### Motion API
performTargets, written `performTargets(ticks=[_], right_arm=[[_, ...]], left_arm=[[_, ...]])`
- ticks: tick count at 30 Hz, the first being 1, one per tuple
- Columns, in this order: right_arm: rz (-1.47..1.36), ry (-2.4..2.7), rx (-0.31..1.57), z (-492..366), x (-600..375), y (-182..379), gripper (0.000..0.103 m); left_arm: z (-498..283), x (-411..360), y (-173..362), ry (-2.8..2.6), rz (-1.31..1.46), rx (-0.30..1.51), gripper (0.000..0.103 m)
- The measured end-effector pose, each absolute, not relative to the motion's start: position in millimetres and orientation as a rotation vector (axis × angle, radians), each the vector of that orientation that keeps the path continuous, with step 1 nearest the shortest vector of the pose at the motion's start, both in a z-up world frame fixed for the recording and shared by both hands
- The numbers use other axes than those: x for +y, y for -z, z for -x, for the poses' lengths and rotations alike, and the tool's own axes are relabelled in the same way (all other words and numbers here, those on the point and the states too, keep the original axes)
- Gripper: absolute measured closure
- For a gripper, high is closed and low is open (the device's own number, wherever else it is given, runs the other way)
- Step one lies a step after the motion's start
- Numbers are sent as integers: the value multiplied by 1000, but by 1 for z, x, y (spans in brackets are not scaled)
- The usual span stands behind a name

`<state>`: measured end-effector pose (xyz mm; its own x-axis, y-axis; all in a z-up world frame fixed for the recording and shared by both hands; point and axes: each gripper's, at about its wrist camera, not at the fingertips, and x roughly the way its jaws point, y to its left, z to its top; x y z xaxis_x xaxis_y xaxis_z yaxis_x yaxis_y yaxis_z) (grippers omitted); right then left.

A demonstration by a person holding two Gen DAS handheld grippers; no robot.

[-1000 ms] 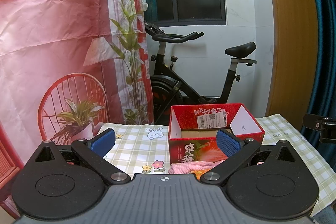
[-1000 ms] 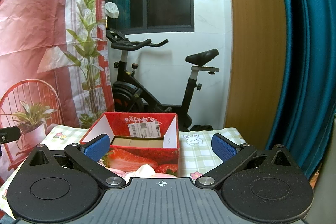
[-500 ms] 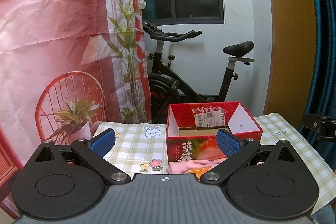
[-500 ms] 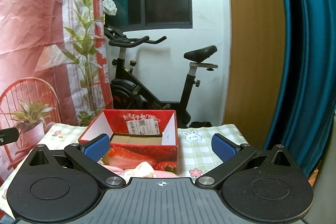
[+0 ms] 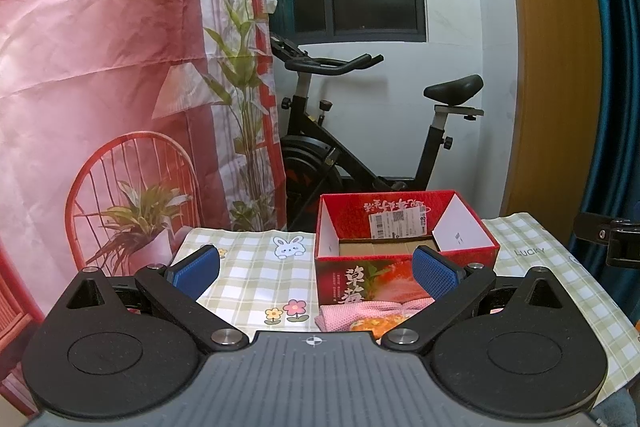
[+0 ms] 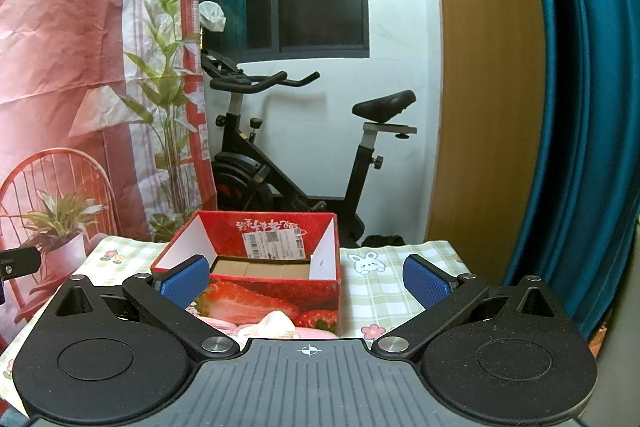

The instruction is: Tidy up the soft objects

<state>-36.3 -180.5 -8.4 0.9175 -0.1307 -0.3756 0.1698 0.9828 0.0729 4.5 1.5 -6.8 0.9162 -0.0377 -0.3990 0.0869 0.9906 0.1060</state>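
An open red strawberry box (image 5: 404, 227) (image 6: 256, 263) stands on a checked tablecloth (image 5: 256, 275) (image 6: 380, 291); its inside shows only brown cardboard. A pink soft cloth (image 5: 360, 313) with an orange piece lies in front of the box, partly hidden by my left gripper's body. In the right wrist view a pink and cream soft thing (image 6: 272, 325) lies in front of the box. My left gripper (image 5: 316, 267) is open and empty above the cloth. My right gripper (image 6: 306, 279) is open and empty, in front of the box.
An exercise bike (image 5: 360, 147) (image 6: 296, 155) stands behind the table. A printed pink backdrop (image 5: 100, 87) hangs at the left, a wooden panel (image 6: 480, 87) and teal curtain (image 6: 580, 107) at the right. The other gripper's tip (image 5: 608, 235) shows at the right edge.
Both grippers have risen and tilted slightly, so the box and table sit a little lower in both views. Both stay open and empty.
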Motion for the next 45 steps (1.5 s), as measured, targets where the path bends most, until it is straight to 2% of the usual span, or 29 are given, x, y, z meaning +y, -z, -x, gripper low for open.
performTargets(ticks=[37,45], right_arm=[[-94,129,356,39,-182,16,0],[-101,66,280,35,-181,35,0]], left_arm=[[-8,5,16,68,-110,407,0],[-16,15,33,96,-39,389,0]])
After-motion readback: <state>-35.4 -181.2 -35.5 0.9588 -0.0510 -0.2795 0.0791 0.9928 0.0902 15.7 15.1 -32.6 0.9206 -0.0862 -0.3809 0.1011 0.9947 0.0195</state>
